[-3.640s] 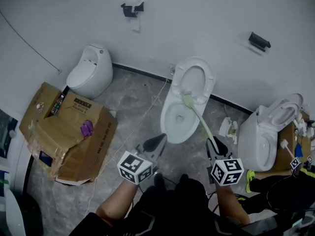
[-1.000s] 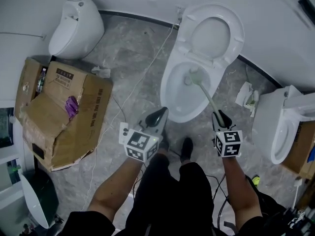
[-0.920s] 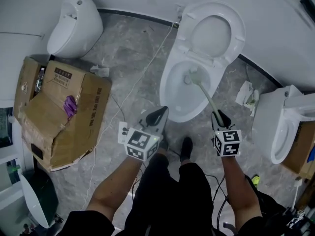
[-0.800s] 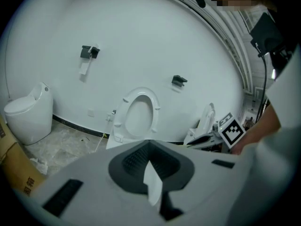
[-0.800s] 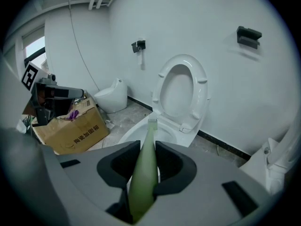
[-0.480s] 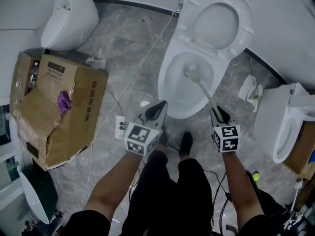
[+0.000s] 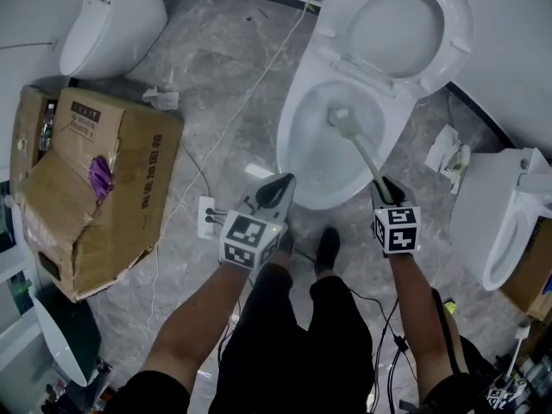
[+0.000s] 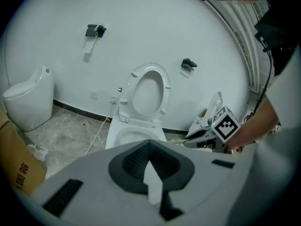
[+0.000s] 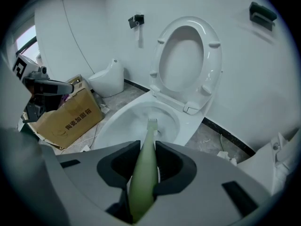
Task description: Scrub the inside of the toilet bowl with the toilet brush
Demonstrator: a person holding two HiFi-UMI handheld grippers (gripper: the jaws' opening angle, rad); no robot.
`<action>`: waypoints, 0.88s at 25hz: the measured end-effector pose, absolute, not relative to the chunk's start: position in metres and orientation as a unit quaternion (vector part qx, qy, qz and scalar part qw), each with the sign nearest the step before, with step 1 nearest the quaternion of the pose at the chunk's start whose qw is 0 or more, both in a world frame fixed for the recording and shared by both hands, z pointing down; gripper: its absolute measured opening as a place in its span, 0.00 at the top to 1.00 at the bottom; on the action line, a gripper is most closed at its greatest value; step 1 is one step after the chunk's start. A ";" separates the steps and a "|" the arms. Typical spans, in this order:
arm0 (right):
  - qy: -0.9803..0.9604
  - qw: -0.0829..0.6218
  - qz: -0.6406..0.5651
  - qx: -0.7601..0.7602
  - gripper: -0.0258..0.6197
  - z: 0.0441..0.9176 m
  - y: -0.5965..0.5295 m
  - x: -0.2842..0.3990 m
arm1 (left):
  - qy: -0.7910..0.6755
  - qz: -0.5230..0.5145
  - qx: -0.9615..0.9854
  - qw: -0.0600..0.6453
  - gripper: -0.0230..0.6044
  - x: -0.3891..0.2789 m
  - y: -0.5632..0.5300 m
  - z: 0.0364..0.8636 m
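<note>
A white toilet (image 7: pixel 291 136) stands with its lid (image 7: pixel 405 24) raised against the wall. My right gripper (image 7: pixel 385 188) is shut on the pale green handle of the toilet brush (image 7: pixel 362 153), at the bowl's near right rim. The brush head (image 7: pixel 340 120) sits low inside the bowl, towards the back. In the right gripper view the handle (image 9: pixel 143 168) runs out between the jaws to the bristles (image 9: pixel 152 124) over the bowl (image 9: pixel 117 121). My left gripper (image 7: pixel 278 190) hovers shut and empty at the bowl's front edge, where its own view shows the toilet (image 8: pixel 141 131) ahead.
A battered cardboard box (image 7: pixel 86 188) lies on the floor to the left, and a small white toilet (image 7: pixel 112 15) stands behind it. Another toilet (image 7: pixel 509 222) is at the right. A power strip (image 7: pixel 207 218) and cables lie by the person's feet.
The brush head went from the rear rim down into the bowl and has shifted slightly inside it. The head view has drawn closer to the toilet. The left gripper stays shut beside the bowl.
</note>
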State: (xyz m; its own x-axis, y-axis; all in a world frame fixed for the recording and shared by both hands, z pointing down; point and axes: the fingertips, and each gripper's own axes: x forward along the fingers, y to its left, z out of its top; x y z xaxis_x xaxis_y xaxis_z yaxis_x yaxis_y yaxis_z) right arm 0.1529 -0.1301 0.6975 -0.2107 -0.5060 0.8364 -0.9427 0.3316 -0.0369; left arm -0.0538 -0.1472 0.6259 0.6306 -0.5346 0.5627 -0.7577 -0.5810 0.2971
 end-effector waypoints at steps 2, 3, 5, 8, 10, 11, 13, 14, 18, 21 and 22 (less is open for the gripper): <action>-0.719 0.385 0.292 0.500 0.80 0.710 -0.136 0.151 | -0.373 0.215 0.863 0.264 0.95 -0.055 -0.152 0.635; -0.716 0.390 0.294 0.499 0.80 0.717 -0.138 0.151 | -0.372 0.216 0.863 0.265 0.95 -0.056 -0.154 0.639; -0.711 0.399 0.299 0.496 0.80 0.728 -0.142 0.151 | -0.372 0.218 0.861 0.269 0.95 -0.055 -0.158 0.646; -0.704 0.409 0.305 0.494 0.80 0.742 -0.147 0.151 | -0.374 0.219 0.859 0.273 0.95 -0.057 -0.163 0.655; -0.701 0.415 0.307 0.492 0.80 0.750 -0.150 0.150 | -0.378 0.221 0.856 0.276 0.95 -0.060 -0.166 0.662; -0.699 0.419 0.308 0.490 0.80 0.755 -0.152 0.149 | -0.379 0.221 0.854 0.278 0.95 -0.061 -0.167 0.665; -0.696 0.427 0.311 0.486 0.80 0.764 -0.156 0.148 | -0.380 0.222 0.853 0.282 0.95 -0.062 -0.170 0.669; -0.694 0.429 0.314 0.485 0.80 0.768 -0.157 0.147 | -0.379 0.223 0.852 0.283 0.95 -0.063 -0.171 0.672; -0.684 0.438 0.326 0.484 0.80 0.783 -0.162 0.146 | -0.374 0.223 0.855 0.282 0.95 -0.061 -0.176 0.681; -0.681 0.445 0.329 0.479 0.80 0.792 -0.164 0.144 | -0.375 0.220 0.852 0.292 0.95 -0.059 -0.176 0.684; -0.681 0.446 0.331 0.477 0.80 0.794 -0.164 0.143 | -0.375 0.219 0.852 0.293 0.95 -0.059 -0.177 0.684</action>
State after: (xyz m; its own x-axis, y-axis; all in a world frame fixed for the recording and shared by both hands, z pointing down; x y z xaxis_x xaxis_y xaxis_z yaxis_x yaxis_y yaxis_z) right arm 0.1431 -0.1638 0.7945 -0.1458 -0.3540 0.9238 -0.9453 0.3252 -0.0246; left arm -0.0590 -0.1768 0.6844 0.6228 -0.5103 0.5930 -0.7672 -0.5468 0.3352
